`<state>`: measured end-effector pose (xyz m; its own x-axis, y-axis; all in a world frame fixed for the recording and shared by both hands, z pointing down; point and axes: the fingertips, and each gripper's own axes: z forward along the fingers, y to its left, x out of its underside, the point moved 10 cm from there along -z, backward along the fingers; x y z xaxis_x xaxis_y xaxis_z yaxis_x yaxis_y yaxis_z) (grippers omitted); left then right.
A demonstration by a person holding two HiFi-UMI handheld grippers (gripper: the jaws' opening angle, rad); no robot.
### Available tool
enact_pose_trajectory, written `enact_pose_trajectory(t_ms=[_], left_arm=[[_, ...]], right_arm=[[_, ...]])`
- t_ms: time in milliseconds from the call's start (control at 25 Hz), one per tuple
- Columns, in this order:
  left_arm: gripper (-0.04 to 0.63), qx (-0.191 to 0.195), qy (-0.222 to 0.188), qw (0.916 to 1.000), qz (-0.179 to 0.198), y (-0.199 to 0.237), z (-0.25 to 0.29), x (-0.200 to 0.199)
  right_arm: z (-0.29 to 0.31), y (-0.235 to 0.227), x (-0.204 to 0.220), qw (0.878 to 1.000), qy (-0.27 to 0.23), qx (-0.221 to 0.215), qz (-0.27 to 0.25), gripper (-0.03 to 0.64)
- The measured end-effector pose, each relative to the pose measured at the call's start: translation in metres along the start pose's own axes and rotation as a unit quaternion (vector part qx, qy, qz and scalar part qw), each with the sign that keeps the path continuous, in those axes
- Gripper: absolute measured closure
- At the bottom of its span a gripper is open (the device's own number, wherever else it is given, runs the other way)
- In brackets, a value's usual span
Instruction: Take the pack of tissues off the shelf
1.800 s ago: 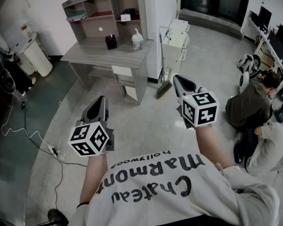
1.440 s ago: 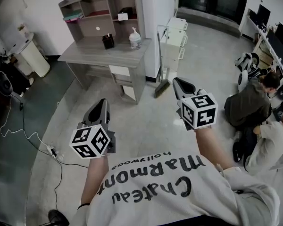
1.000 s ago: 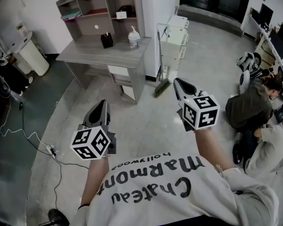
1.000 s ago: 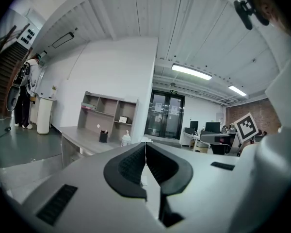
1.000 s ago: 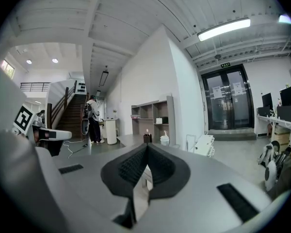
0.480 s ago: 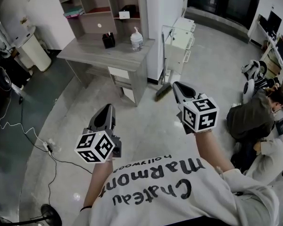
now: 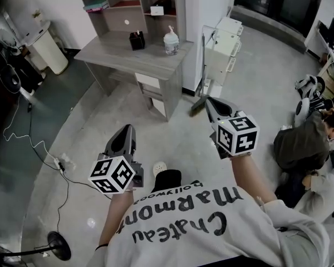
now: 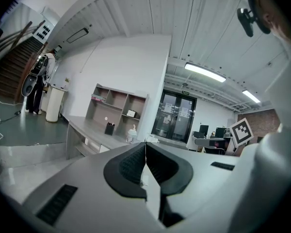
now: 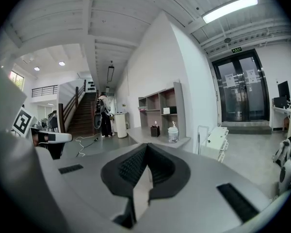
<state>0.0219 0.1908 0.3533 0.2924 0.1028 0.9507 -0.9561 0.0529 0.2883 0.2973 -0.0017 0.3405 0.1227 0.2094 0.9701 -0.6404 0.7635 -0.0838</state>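
Two grippers, both shut, nothing held.

Head view: left gripper and right gripper well short of desk. Shelf stands on desk's back edge. Pack of tissues prob. the flat pale pack in shelf's upper-left compartment; too small to be sure.

Left gripper view: pads pressed together, empty. Pack shows as thin strip at shelf's left end.

Right gripper view: pads together, empty; shelf far off.

Handling, est.: light, soft, slick wrap, squashes easily. Pinch across short width at front edge, w/ gentle squeeze.

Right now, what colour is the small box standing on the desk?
Black. The small box shows best in the head view.
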Motion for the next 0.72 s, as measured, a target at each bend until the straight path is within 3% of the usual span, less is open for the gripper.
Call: enact_pose_trajectory(t_ms=[440, 720], left_arm=[[0.578, 0.019, 0.006, 0.9998, -0.001, 0.056, 0.066, -0.022], [0.578, 0.058, 0.008, 0.9973, 0.044, 0.096, 0.126, -0.074]], right_arm=[[0.069, -0.002, -0.015, 1.0, 0.014, 0.017, 0.004, 0.611], [0.131, 0.0, -0.047, 0.999, 0.001, 0.035, 0.002, 0.609]])
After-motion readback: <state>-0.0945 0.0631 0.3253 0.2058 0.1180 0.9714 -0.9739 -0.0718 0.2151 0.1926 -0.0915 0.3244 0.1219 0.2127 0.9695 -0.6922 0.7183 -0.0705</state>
